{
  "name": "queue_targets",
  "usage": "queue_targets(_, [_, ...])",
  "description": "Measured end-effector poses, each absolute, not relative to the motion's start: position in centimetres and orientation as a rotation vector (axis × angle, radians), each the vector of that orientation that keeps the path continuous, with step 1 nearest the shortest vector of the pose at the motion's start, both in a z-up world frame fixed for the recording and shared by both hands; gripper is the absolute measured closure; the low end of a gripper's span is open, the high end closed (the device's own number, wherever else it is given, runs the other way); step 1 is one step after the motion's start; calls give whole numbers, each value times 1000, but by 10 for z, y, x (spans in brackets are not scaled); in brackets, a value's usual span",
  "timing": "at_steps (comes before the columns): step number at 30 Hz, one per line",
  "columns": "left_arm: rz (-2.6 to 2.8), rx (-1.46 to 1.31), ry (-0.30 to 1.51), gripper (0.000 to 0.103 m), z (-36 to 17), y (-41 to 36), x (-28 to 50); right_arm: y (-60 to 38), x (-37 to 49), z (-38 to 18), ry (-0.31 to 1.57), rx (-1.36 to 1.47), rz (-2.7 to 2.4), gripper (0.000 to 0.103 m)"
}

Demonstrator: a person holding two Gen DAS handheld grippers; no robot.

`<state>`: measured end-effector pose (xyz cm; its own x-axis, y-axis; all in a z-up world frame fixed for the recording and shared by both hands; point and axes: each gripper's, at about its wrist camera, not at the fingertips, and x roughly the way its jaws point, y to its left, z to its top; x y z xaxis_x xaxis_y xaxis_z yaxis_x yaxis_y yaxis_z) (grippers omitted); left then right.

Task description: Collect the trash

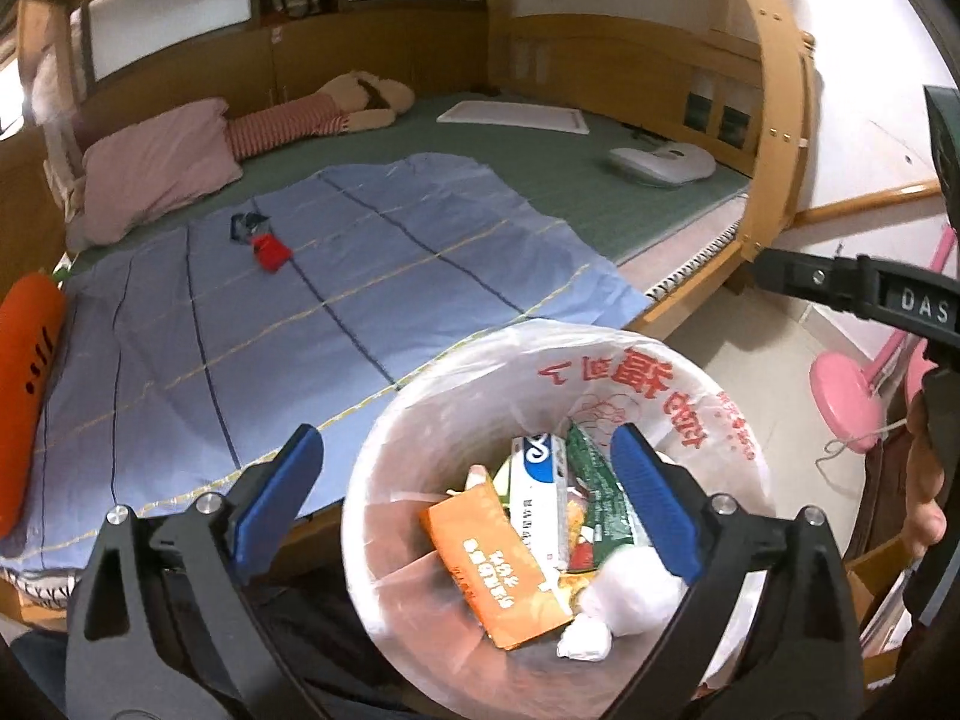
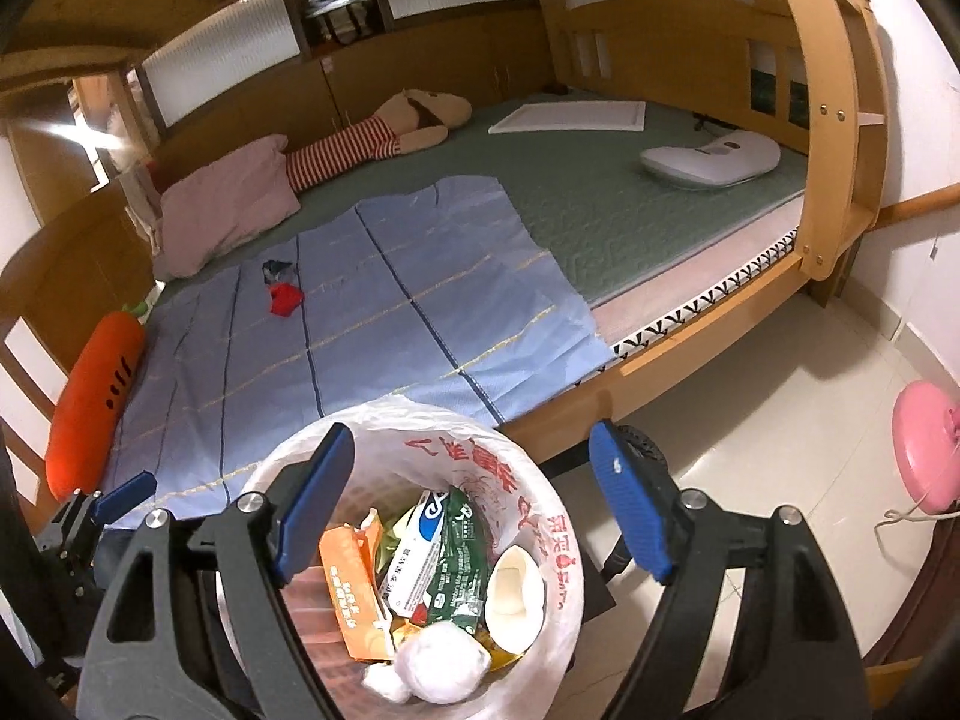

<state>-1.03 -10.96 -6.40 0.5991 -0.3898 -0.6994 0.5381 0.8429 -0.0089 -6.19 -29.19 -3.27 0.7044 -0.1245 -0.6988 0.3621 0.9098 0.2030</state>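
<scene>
crinkled wrappers (image 1: 528, 546) (image 2: 420, 570) inside round, plastic-lined bin (image 1: 738, 420) (image 2: 558, 540)

Both views are evenly lit by soft indoor light, with a slightly washed, grainy look. A bright patch glares at the left edge by the bed frame (image 2: 42, 141). Fisheye distortion bends the bed posts (image 1: 780, 90) into curves, and the corners fall to black. The far right edge of the left view is blurred.

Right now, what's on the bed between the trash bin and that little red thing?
Only the blue sheet: bare cloth from the trash bin up to the red wrapper. The right wrist view shows it best.
</scene>
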Motion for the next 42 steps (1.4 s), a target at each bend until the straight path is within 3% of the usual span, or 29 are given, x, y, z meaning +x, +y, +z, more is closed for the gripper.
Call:
queue_targets(9, [-281,176,767,7,-77,-56,61,-267,-3,-37,823,286,-217,24])
queue_targets(18, [183,-97,828,6,-96,66,226,-194,167,-30,865,162,28,24])
queue_targets(25, [281,-171,916,6,-139,111,267,-146,351,-101,998,107,46,24])
queue_targets(34, [306,-473,922,6,-149,154,262,-88,452,-195,1065,-89,-68,24])
queue_targets(35, [312,-500,924,6,-150,158,262,-85,456,-201,1068,-119,-78,26])
queue_targets(36, [321,-530,926,6,-152,163,262,-84,457,-206,1073,-137,-83,41])
queue_targets(37, [328,-553,924,6,-154,167,260,-85,459,-211,1097,-121,-72,63])
queue_targets(38, [341,-584,921,6,-155,171,258,-89,459,-213,1103,-79,-61,69])
queue_targets(42, [399,-687,892,6,-157,188,249,-97,448,-200,1119,262,180,70])
